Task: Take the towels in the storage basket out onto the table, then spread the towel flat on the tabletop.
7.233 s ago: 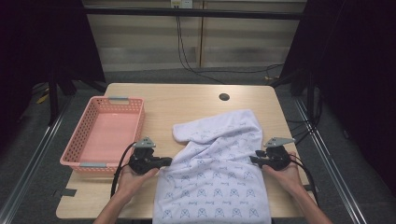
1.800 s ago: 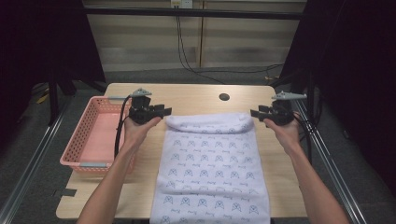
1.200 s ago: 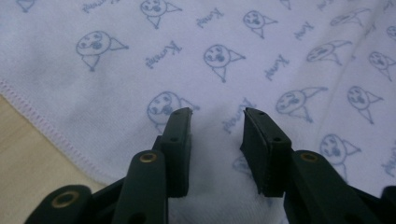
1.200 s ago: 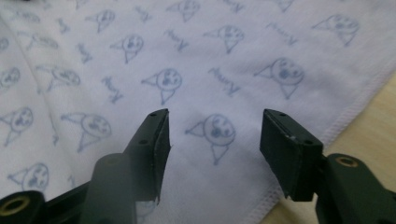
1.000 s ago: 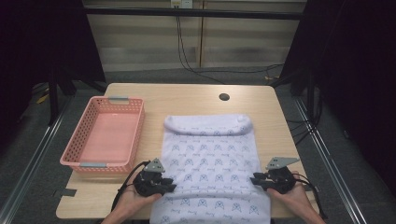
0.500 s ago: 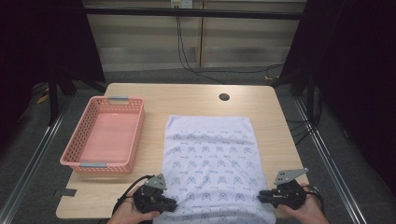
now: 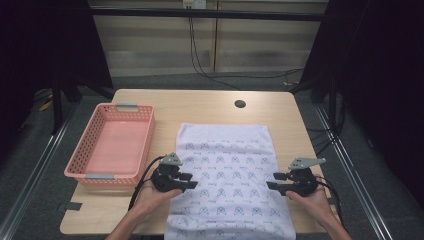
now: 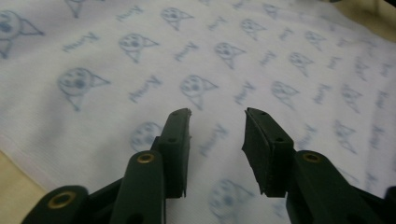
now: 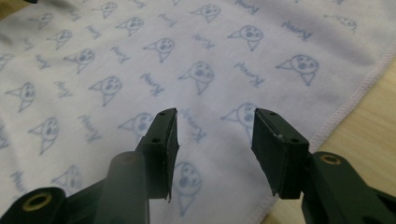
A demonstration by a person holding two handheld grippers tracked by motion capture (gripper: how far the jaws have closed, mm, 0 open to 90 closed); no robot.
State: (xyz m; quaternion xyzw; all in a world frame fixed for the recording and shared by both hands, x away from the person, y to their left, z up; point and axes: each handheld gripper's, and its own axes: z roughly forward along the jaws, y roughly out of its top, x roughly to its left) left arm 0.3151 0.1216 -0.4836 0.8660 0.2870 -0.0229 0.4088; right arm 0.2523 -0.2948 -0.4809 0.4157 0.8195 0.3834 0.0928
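Lower centre of the frame, left gripper (image 7: 186, 181) and right gripper (image 7: 274, 181), jaws apart, flank the flat towel (image 7: 227, 165), apparently poised to fold it.

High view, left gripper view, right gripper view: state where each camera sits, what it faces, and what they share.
High view: above the person's side, looking forward and down on the table, pink basket and printed cloth; both hands hold the left gripper and right gripper.
Left gripper view: on that gripper, over the cloth; open jaws.
Right gripper view: likewise, over the cloth's hemmed edge; open jaws.
Shared: the cloth.
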